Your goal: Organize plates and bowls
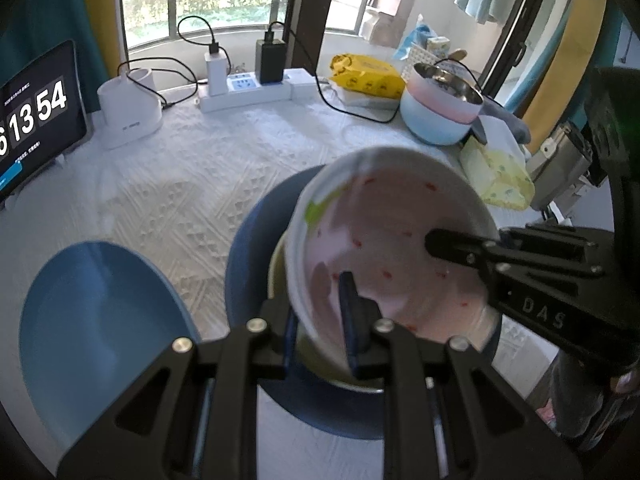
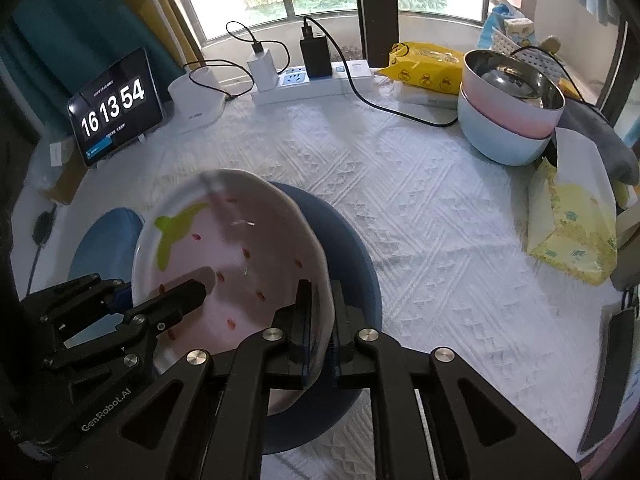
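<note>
A pink strawberry-pattern plate [image 1: 384,232] [image 2: 240,248] is held tilted above a dark blue plate [image 1: 248,248] [image 2: 352,264]. My left gripper [image 1: 320,320] is shut on the strawberry plate's near rim. My right gripper [image 2: 320,320] is shut on its opposite rim, and shows in the left wrist view [image 1: 440,244]. The left gripper shows in the right wrist view [image 2: 188,296]. A light blue plate [image 1: 96,328] [image 2: 104,240] lies to the left on the table. A pale dish [image 1: 280,276] under the strawberry plate is mostly hidden. Stacked pink, blue and steel bowls [image 1: 440,108] [image 2: 508,116] stand at the back right.
A tablet clock [image 1: 32,120] [image 2: 116,108] stands at the back left. A white device [image 1: 128,108], a power strip with chargers [image 1: 248,88] [image 2: 304,76], a yellow pack [image 1: 368,76] and a tissue pack [image 2: 572,232] line the back and right of the white tablecloth [image 2: 420,240].
</note>
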`<action>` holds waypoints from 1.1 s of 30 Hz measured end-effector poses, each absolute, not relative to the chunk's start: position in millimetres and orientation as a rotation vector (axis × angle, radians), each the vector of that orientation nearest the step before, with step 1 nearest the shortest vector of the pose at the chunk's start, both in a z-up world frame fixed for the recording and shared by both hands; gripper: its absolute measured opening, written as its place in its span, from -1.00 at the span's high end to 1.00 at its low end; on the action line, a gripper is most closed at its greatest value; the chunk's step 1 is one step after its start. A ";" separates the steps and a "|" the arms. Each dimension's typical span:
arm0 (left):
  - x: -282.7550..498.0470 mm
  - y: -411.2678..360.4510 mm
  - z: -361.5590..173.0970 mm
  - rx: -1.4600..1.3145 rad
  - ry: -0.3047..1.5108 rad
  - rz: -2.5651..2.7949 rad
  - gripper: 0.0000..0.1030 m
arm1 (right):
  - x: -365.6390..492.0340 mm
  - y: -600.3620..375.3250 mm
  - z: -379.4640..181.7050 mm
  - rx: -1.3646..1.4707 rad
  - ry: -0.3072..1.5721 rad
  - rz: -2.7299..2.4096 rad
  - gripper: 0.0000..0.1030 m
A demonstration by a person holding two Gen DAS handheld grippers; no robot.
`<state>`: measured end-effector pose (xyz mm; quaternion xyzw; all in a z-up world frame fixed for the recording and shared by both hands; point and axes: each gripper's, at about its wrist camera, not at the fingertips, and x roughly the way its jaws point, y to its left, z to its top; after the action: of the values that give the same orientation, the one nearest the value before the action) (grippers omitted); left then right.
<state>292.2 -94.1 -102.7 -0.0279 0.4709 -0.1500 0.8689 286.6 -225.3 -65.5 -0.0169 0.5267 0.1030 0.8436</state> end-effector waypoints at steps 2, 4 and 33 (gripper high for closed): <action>292.0 -93.5 -102.8 -0.059 0.986 -0.312 0.62 | 285.3 -222.8 -68.7 -0.054 1.123 0.215 0.73; 291.9 -92.7 -102.7 -0.062 0.983 -0.312 0.62 | 284.5 -221.9 -71.6 -0.054 1.129 0.223 0.63; 278.6 -64.7 -58.9 -0.091 0.856 -0.271 0.03 | 272.7 -248.5 -25.2 0.016 1.003 0.220 0.56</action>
<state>278.6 -64.7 -58.9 -0.0442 0.4135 -0.1312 0.8999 272.7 -248.5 -25.2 0.0078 0.4800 0.1055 0.8709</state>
